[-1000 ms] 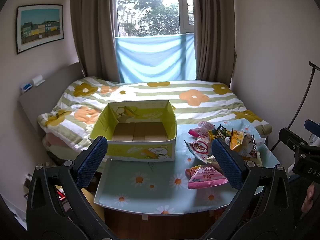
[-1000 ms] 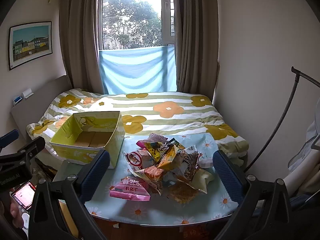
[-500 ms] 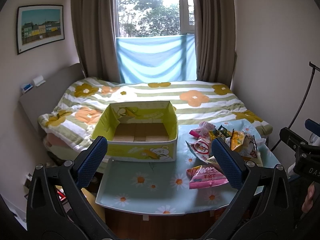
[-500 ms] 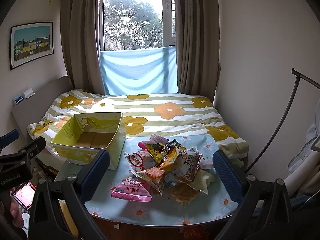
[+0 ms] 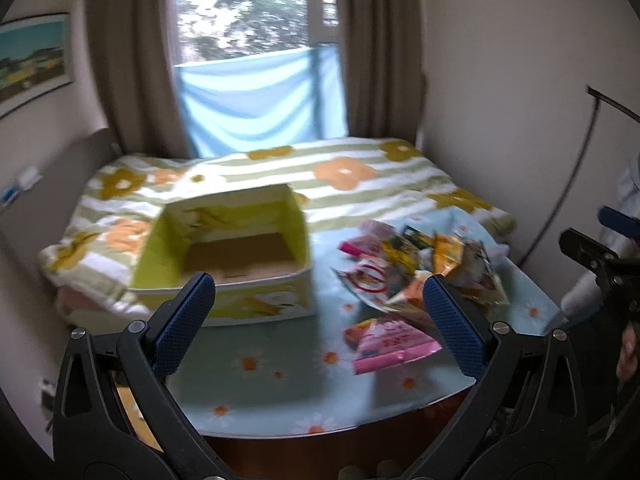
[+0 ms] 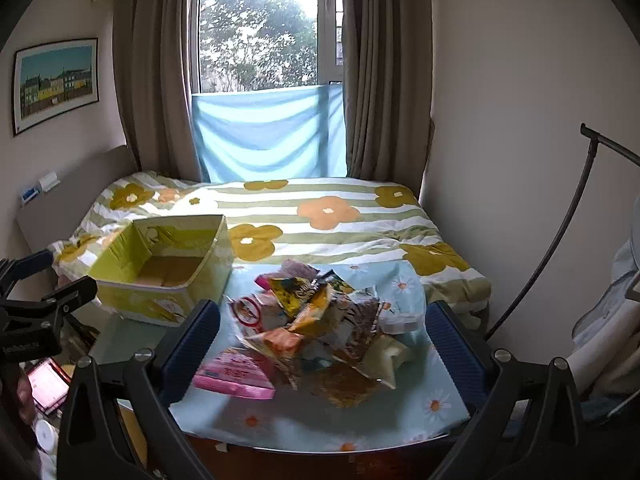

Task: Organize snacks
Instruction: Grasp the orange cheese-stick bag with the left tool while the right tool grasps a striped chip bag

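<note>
An open yellow box stands at the left of a small table covered in a daisy-print cloth; its cardboard floor is bare. A heap of snack packets lies on the right half, and a pink packet sits at its front. My left gripper hovers open before the table's near edge, between box and heap. Facing the heap, my right gripper is open and holds nothing.
A bed with a striped, flowered quilt lies right behind the table. A curtained window fills the far wall. A dark stand leans at the right. A phone with a pink screen lies low at the left.
The left view has swung and moved closer to the table, now blurred with motion. The right gripper has edged toward the heap. No packet has moved.
</note>
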`<move>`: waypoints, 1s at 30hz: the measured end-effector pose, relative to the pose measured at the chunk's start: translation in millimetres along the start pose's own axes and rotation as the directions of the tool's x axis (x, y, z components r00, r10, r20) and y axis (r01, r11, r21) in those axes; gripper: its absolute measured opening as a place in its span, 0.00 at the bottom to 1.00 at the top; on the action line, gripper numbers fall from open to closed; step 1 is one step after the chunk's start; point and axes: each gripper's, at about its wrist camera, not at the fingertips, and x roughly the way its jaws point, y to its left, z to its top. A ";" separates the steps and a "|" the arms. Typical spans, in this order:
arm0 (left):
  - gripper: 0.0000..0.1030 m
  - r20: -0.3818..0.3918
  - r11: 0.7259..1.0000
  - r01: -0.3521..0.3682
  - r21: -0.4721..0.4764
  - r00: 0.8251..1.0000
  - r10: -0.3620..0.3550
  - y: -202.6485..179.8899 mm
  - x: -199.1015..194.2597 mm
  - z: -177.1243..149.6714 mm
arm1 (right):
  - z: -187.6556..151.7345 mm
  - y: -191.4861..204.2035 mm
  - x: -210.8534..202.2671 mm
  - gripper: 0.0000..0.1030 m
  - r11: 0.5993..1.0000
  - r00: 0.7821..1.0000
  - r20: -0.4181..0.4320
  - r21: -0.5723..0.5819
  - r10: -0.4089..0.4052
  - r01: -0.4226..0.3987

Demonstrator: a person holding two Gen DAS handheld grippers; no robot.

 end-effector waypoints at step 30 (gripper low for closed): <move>1.00 -0.354 0.947 0.195 0.255 0.930 -0.096 -133.8 220.7 -35.3 | -26.5 -54.0 236.1 0.96 0.810 0.826 -0.483 -0.336 0.291 -0.481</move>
